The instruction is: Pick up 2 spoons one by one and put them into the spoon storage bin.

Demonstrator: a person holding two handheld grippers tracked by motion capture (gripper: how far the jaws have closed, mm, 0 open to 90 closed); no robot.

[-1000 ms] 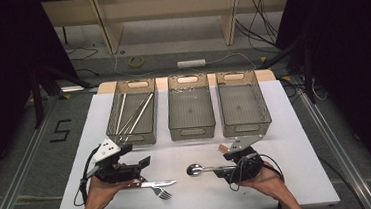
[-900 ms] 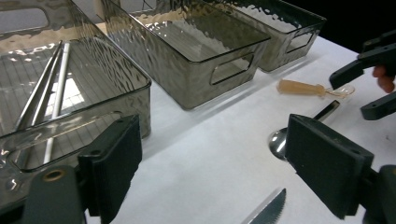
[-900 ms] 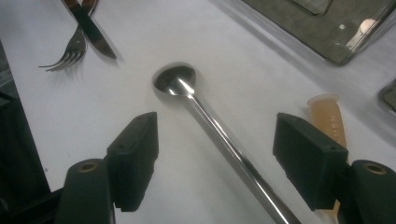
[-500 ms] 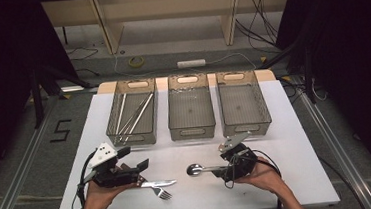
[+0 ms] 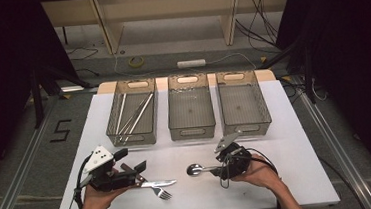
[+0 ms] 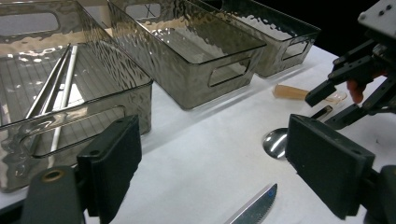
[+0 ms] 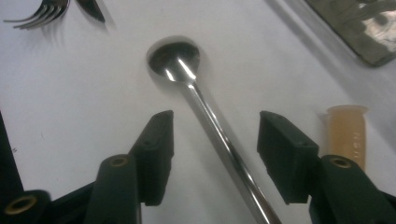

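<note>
A metal spoon (image 5: pixel 195 170) lies on the white table (image 5: pixel 286 141), bowl to the left. In the right gripper view its handle (image 7: pixel 219 140) runs between the jaws of my right gripper (image 7: pixel 215 149). The jaws have just been closing, with a gap still on each side of the handle. From above, my right gripper (image 5: pixel 220 171) sits low over the handle's right end. My left gripper (image 5: pixel 130 160) is open above a knife (image 5: pixel 157 184) and a fork (image 5: pixel 161 192). In the left gripper view its wide jaws (image 6: pixel 219 163) frame the knife's serrated tip (image 6: pixel 254 207) and the spoon's bowl (image 6: pixel 275 141).
Three smoky plastic bins stand in a row at the back. The left bin (image 5: pixel 115 135) holds several long metal utensils, and the middle bin (image 5: pixel 191 132) and right bin (image 5: pixel 246 128) look bare. A small amber tube (image 7: pixel 346 133) lies beside the spoon's handle.
The right gripper's jaws have drawn closer together around the spoon's handle. Both hands stay about where they were.
</note>
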